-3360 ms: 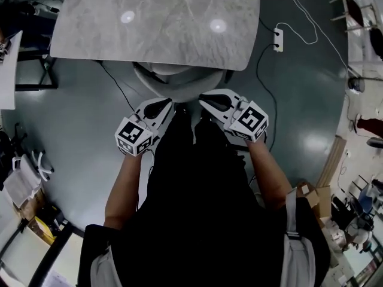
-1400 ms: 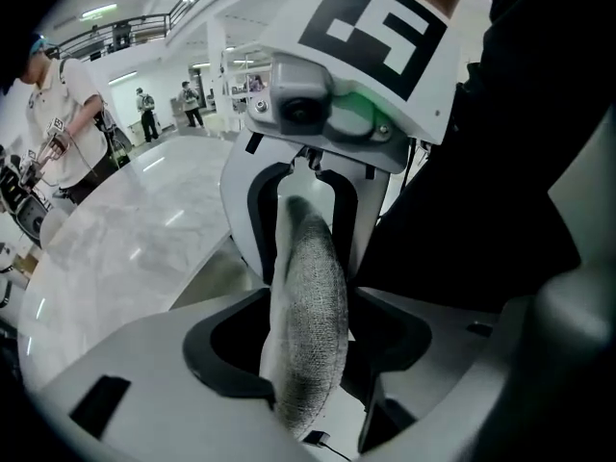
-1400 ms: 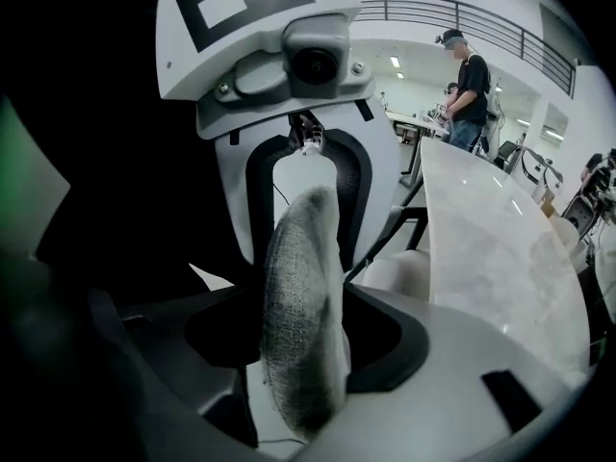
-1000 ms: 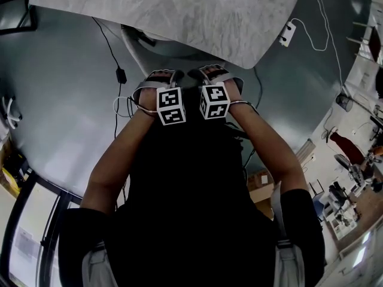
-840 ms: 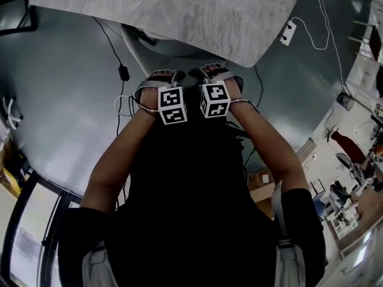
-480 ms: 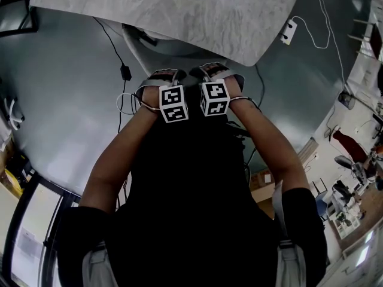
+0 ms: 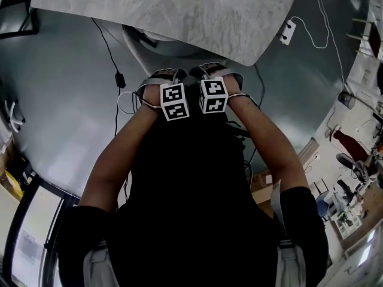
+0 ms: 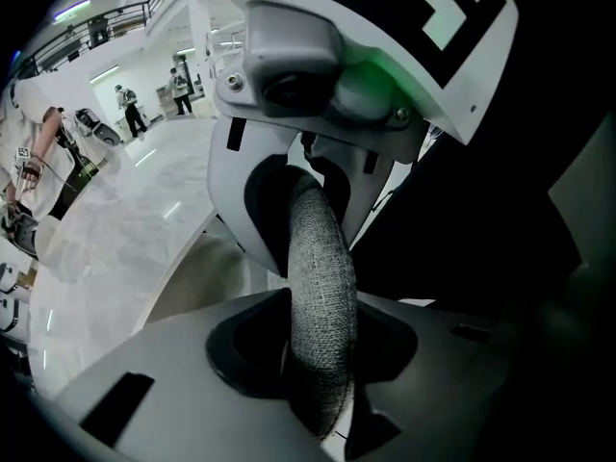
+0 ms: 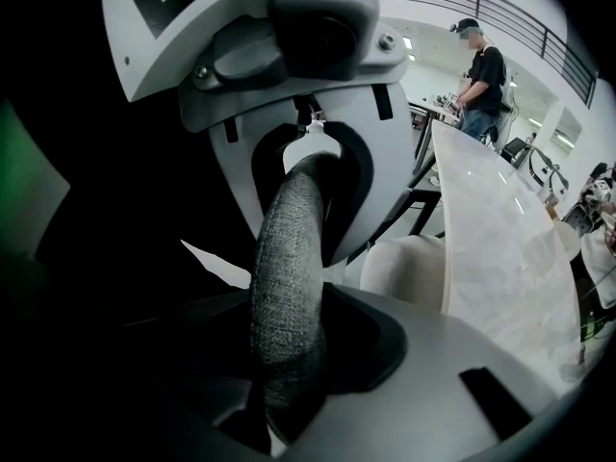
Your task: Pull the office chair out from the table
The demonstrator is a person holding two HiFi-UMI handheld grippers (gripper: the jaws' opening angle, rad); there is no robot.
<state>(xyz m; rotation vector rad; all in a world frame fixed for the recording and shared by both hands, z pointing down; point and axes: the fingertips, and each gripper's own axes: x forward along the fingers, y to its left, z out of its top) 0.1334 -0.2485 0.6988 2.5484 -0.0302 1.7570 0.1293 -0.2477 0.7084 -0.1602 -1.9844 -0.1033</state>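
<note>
The office chair stands tucked under the marble table (image 7: pixel 167 11); its pale shell (image 7: pixel 157 50) shows below the table edge. My left gripper (image 7: pixel 160 75) and right gripper (image 7: pixel 210 69) sit side by side on the top of the chair's back, pointing steeply down. In the left gripper view the grey woven rim (image 8: pixel 322 296) of the backrest runs between the jaws of the left gripper (image 8: pixel 313 287), and they clamp it. The right gripper (image 9: pixel 294 268) has the same rim (image 9: pixel 284 296) between its jaws, which are still closing on it. The rest of the backrest is dark and hard to make out.
A white power strip (image 7: pixel 288 32) with its cable lies on the grey floor right of the table. A black cable (image 7: pixel 114 58) trails on the left. A cardboard box (image 7: pixel 263 181) sits at the right. A person (image 9: pixel 478 65) stands far beyond the table.
Since the oldest frame both grippers have come close together on the chair's back, nearer the table. Over the last second the marker cubes have only tipped slightly.
</note>
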